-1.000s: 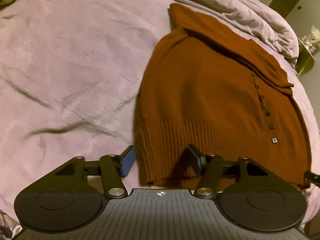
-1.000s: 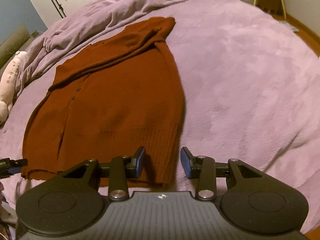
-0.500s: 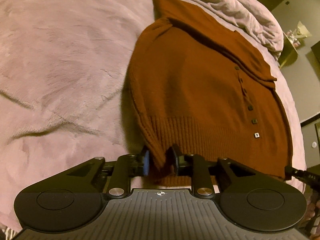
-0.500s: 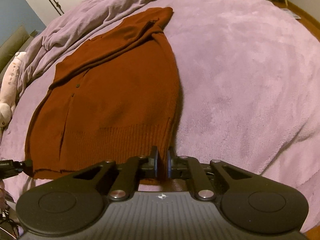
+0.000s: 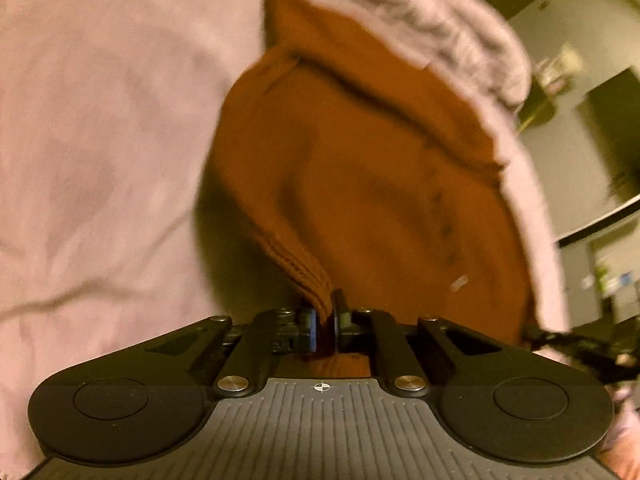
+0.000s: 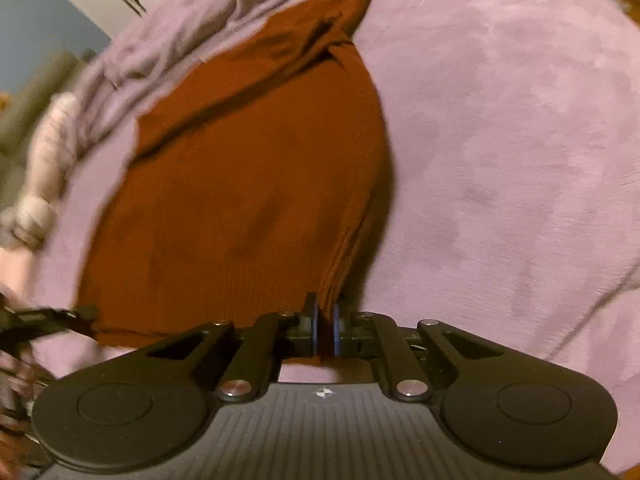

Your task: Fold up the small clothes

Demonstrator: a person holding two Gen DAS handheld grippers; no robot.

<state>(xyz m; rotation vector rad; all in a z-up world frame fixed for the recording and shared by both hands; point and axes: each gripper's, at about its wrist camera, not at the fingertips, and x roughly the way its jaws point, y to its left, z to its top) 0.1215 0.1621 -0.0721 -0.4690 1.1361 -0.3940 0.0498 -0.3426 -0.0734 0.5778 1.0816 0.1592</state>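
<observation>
The rust-brown cardigan [image 5: 360, 184] lies on the lilac bedspread [image 5: 100, 140], with its ribbed hem nearest both grippers and its neck end at about 12 o'clock from them. A rumpled duvet [image 6: 192, 28] is bunched beyond the neck end.

**Left gripper [image 5: 325, 326].** The fingers are clenched on the hem corner. Ribbed knit passes between the pads and rises clear of the bed, casting a dark shadow on the bedspread at 9 o'clock from the grasp. The button row [image 5: 440, 224] runs from about 1 o'clock away toward 12 o'clock.

**Right gripper [image 6: 325, 332].** The fingers are clenched on the opposite hem corner. A pleated ridge of knit climbs from the pads toward 12 o'clock. The other tool appears at 9 o'clock, at the far end of the hem.

**Step in hand.** Both views are motion-blurred. Judged from the raised corners, the step is the lift of the hem to start the bottom-to-top fold; the body of the garment rests on the bed.

**Next move.** This is expected to call for:
1. Carrying both corners together toward 12 o'clock, level with each other, so that the hem stays straight.
2. Keeping the hem taut between the two tools to prevent sagging at its middle.
3. Laying the hem down near the neck end before releasing the fingers.

**Caution.** The knit looks heavy and loose; uneven travel would probably skew the fold.
</observation>
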